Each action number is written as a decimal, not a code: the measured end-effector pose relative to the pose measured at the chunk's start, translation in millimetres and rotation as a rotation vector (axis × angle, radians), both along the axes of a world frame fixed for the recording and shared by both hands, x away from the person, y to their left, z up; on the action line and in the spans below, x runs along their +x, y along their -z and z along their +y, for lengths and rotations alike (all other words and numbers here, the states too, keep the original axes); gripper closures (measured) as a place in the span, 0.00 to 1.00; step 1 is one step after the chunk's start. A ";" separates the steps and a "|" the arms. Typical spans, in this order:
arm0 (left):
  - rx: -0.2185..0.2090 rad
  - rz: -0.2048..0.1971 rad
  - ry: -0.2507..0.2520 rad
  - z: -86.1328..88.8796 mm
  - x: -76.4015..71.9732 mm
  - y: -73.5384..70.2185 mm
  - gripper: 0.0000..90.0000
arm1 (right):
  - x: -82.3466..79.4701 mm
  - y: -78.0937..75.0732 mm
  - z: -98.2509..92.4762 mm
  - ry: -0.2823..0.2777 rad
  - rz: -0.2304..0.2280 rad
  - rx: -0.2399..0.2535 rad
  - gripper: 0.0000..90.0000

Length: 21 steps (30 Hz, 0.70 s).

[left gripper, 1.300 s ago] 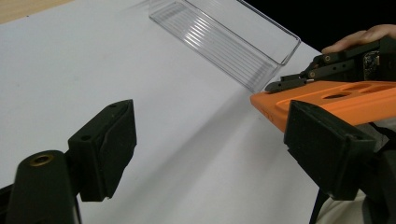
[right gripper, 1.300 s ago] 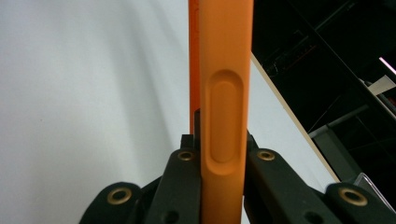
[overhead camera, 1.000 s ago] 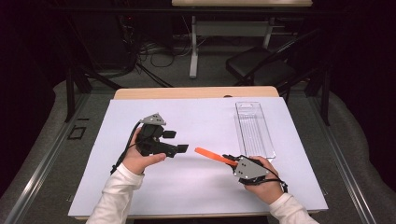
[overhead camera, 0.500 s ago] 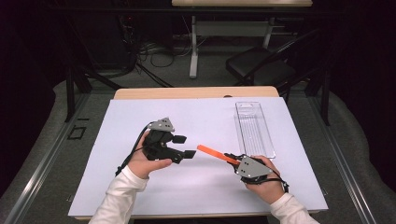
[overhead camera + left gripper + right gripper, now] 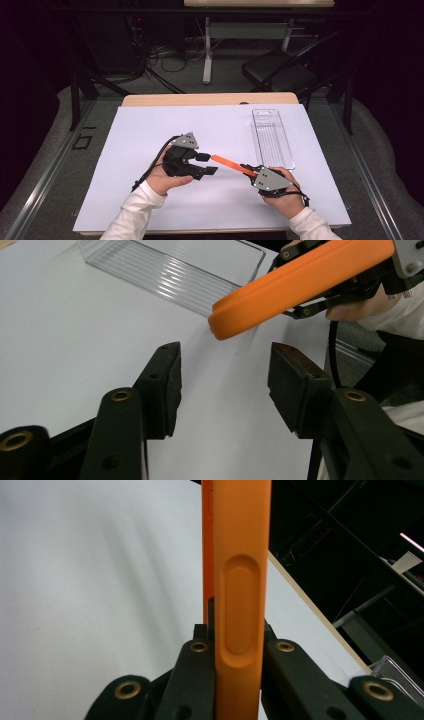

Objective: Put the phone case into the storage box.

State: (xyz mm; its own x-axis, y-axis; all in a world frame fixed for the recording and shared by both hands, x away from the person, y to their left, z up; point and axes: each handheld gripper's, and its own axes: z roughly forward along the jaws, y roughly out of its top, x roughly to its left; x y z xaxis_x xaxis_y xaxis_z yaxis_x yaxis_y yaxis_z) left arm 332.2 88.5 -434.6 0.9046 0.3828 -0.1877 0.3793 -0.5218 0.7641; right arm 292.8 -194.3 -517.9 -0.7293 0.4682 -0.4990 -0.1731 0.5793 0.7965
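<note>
in the right gripper view the right gripper [image 5: 240, 650] clamps an orange handle [image 5: 240, 580] between its two black jaws. the handle stands straight up the middle and leaves the top edge; it has a long oval dent on its face. behind it lies the white table cover [image 5: 90, 580]. a clear tray corner [image 5: 400, 672] shows at the lower right, below a dark room.

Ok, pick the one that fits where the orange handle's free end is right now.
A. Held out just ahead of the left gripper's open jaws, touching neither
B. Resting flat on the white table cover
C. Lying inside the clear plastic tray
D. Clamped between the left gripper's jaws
A: the right gripper is shut on the orange handle, whose free end hangs ahead of the left gripper with its jaws apart and nothing between them.
</note>
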 end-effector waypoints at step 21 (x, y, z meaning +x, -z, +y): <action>-0.014 -0.046 -0.054 -9.1 -2.8 7.9 0.71 | -1.6 1.5 3.5 -0.019 0.006 -0.003 0.96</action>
State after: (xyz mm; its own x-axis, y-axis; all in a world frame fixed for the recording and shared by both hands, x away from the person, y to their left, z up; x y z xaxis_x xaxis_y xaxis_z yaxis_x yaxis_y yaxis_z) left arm 329.5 79.5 -442.5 0.8903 0.4292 -0.1521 0.3712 -0.4907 0.7883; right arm 291.2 -190.8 -519.3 -0.7409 0.4526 -0.4963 -0.1793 0.5788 0.7955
